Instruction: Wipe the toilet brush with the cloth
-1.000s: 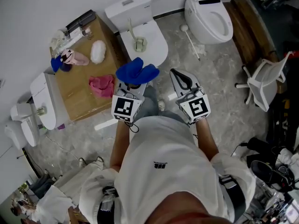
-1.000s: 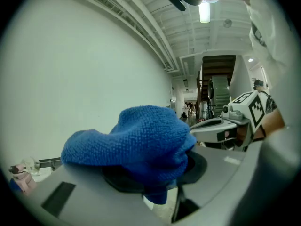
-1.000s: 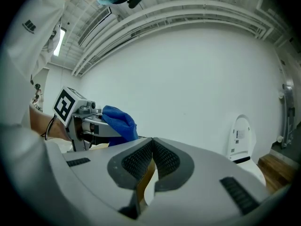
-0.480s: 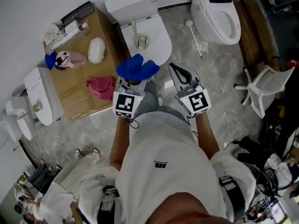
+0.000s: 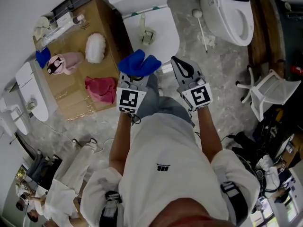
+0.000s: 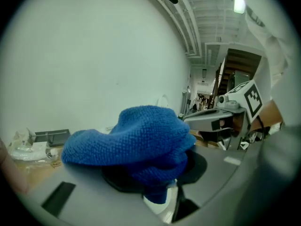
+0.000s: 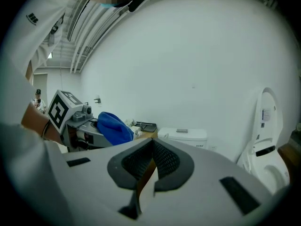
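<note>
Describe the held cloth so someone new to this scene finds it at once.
Find the closed white toilet at the head view's top centre. Just below it in that view, the left gripper clamps a bright blue cloth. Unlike the pink cloth lying on the cardboard box, it is bunched in the jaws.

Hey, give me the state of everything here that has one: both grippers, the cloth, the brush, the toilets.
left gripper: shut on blue cloth
right gripper: shut, empty
blue cloth: bunched, clamped
toilet brush: lying on closed toilet
closed toilet: lid down
open toilet: lid raised
</note>
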Tool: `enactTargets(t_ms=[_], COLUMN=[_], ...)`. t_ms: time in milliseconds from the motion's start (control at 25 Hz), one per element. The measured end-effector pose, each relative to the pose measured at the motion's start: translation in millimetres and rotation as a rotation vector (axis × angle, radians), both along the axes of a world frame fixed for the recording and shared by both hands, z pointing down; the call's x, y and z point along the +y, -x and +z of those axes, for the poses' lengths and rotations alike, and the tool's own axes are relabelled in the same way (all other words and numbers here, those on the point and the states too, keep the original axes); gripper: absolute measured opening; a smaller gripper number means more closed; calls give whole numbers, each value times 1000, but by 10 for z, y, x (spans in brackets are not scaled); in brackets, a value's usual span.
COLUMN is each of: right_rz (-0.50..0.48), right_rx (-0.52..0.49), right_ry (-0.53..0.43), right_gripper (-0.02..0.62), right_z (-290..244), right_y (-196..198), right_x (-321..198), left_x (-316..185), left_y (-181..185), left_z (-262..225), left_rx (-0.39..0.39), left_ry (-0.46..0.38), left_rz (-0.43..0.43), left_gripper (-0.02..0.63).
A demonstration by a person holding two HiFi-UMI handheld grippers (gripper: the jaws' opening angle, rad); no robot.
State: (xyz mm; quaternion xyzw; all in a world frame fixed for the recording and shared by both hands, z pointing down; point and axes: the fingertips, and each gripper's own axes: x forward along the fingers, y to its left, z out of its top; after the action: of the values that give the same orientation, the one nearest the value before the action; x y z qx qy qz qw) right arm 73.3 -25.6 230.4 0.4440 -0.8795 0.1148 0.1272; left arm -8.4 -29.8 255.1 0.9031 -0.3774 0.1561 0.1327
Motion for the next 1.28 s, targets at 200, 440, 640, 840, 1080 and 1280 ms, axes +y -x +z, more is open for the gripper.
enactTargets(t_ms=[200,440,640,840,1080,1280], right_rz=[-20,-60,-99,-140,-219,-269], right_rx=[49,68,100,121,141,170], right_ry=[36,51,62,87,114,142], right_gripper=[-3,-3,-3,-3,-3,-2], right_z=[477,838,1136,1505,2001,2438], right_y=[75,160,182,172,208,185], right_x=[-311,-510,-609,-729,-887,-922], left_x=[-293,-473,-548,-628,-753,-774], left_y=[118,178,171,126,119,60], left_z=[469,925,1216,1534,1904,2245], left_rx=[-7,-24,-40,-51,-69,-84], left_ry=[46,89,109,134,154,181], left_rz=[-29,-59,-70,-91,-136,-152], left_gripper=[152,152,152,152,152,152])
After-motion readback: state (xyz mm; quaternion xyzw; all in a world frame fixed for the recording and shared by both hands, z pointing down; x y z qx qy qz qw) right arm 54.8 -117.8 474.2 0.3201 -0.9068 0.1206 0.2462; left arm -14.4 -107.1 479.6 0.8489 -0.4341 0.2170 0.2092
